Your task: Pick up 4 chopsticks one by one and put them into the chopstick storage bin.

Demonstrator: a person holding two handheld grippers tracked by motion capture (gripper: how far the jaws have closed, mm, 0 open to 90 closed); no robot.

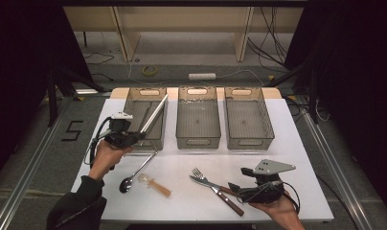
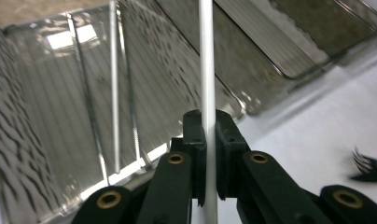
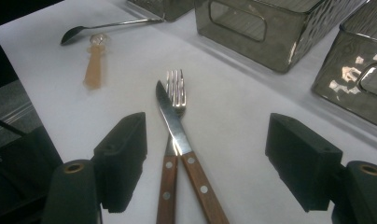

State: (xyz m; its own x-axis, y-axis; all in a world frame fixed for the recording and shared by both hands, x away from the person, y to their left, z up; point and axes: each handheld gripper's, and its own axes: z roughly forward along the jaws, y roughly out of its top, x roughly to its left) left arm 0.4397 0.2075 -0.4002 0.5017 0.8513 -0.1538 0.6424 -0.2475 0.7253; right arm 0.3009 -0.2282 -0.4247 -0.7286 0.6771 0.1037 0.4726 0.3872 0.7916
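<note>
Left gripper view shows the chopstick [image 2: 206, 70], a slim, pale, straight rod, clamped between my left jaws low on its length, its long upper part rising over the left bin [image 2: 46, 140]. In the high view the left gripper [image 1: 140, 135] sits at that bin's near corner, and the rod slants up and away above the bin. Judgement: the rod is light and stiff, and its smooth round surface is likely slippery; held near one end it may pivot, so a hold nearer mid-length would steady it. One or two similar thin rods appear to lie in the bin already. Right gripper [image 1: 234, 187] rests near the table's front edge, jaws standing wide apart, nothing between them. Just ahead of it lie the knife [image 3: 177, 135] and fork [image 3: 175, 93], crossed and touching. Farther left lie a spoon [image 1: 134, 175] and a small wooden-handled utensil [image 1: 155, 185].
</note>
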